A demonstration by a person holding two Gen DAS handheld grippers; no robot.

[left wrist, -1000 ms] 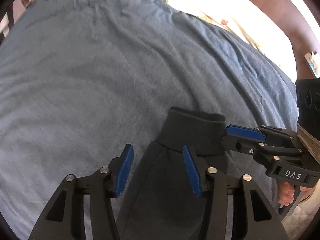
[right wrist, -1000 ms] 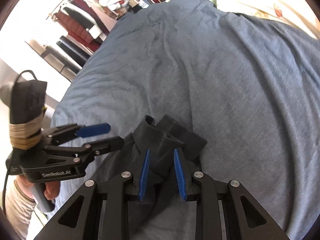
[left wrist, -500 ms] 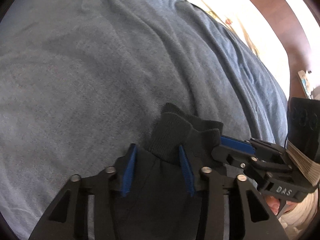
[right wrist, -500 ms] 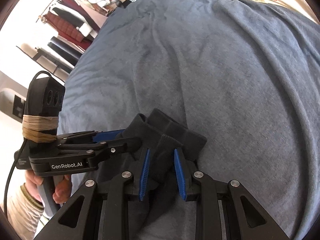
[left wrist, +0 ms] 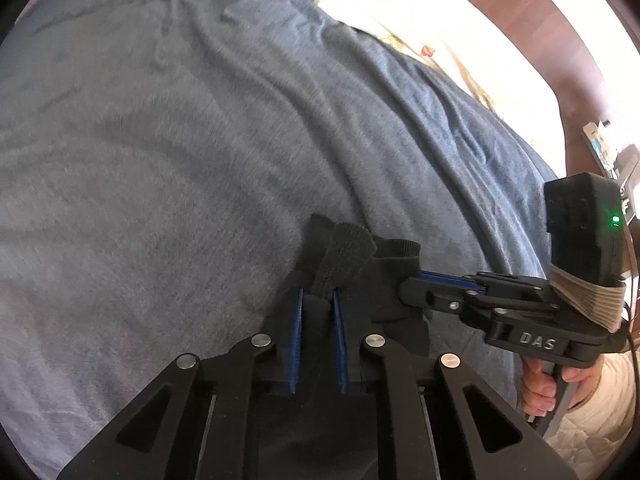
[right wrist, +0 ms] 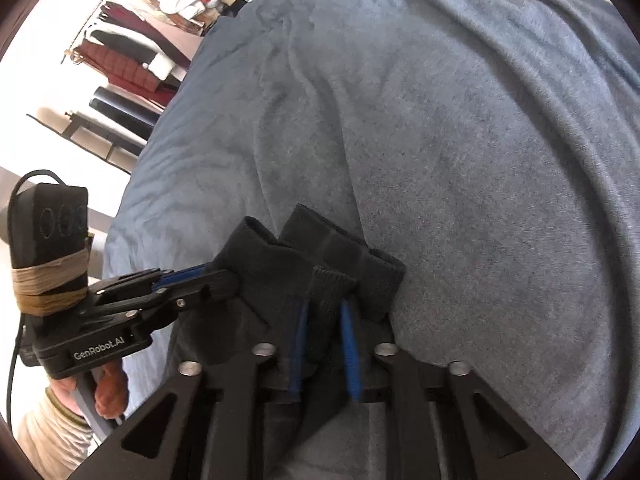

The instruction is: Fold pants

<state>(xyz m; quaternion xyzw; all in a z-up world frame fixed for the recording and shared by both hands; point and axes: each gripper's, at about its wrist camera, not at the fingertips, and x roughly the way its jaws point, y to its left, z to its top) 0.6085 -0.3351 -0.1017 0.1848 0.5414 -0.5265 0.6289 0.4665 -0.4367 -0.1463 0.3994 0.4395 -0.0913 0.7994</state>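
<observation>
You are at the gripping step: your left gripper [left wrist: 318,304] and right gripper [right wrist: 324,320], side by side and angled steeply down, have just been closing and each now pinches a ribbed cuff of the dark pants [left wrist: 352,256], which lie on the blue blanket [left wrist: 160,140]. Next I'd judge you must lift both cuffs together and carry them evenly over the pants without letting the fabric slip.

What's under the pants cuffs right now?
The blue blanket lies under the dark pants and spreads around them. Whatever is beneath the blanket is covered.
</observation>
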